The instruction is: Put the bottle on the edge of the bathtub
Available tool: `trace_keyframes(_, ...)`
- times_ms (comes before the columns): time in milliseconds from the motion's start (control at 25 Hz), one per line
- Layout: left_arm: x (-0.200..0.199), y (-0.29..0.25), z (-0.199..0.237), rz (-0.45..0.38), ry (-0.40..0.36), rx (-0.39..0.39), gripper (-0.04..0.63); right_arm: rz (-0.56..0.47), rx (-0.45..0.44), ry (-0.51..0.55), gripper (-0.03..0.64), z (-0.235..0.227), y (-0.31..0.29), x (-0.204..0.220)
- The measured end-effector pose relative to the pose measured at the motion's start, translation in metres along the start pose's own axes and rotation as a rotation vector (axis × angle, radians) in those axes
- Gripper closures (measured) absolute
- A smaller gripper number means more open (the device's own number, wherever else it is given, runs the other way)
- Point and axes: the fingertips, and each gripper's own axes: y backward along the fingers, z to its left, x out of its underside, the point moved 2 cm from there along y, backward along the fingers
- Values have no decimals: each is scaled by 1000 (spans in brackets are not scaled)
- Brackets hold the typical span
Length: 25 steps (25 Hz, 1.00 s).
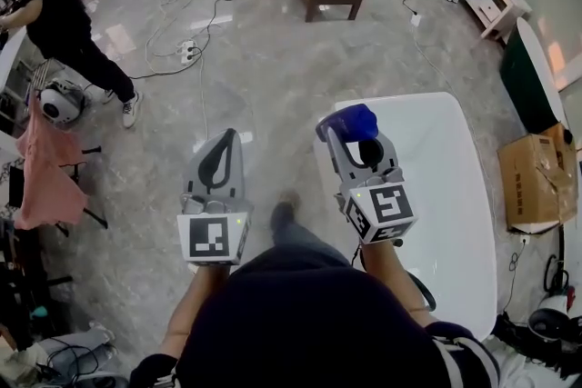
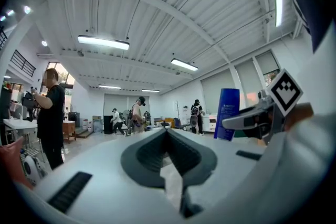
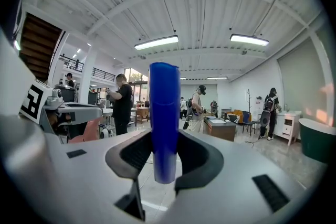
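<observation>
**Bottle in the right gripper, not yet on the bathtub**

The right gripper (image 1: 350, 139) has its jaws clamped on the blue bottle (image 1: 347, 122). The pads press on either side of its lower body, so it stands upright with most of it rising above the jaws. In the right gripper view the bottle (image 3: 164, 113) fills the gap between the jaws. Holding it low and upright looks sensible, since the base hangs just below the jaws, free to be set down flat.

The bottle is carried in the air and, seen from the head view, sits over the left side of the white bathtub (image 1: 450, 195), not resting on it. From overhead the tub is one pale shape, so I cannot say for sure where its edge ends and the basin begins.

The left gripper (image 1: 225, 145) is alongside over the floor (image 1: 273, 86). Its jaws are together with nothing between them, and it is probably just kept out of the way.
</observation>
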Motion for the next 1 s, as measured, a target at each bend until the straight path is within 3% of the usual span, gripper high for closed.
trace_keyframes(640,-5,-185,53,16,-40,-20,594,-19,-28,-8,456,-96,-171,-22)
trace_keyframes(1000,5,-257,47,19,-37,75,594,2,67,-29,456,-144,-199,-7)
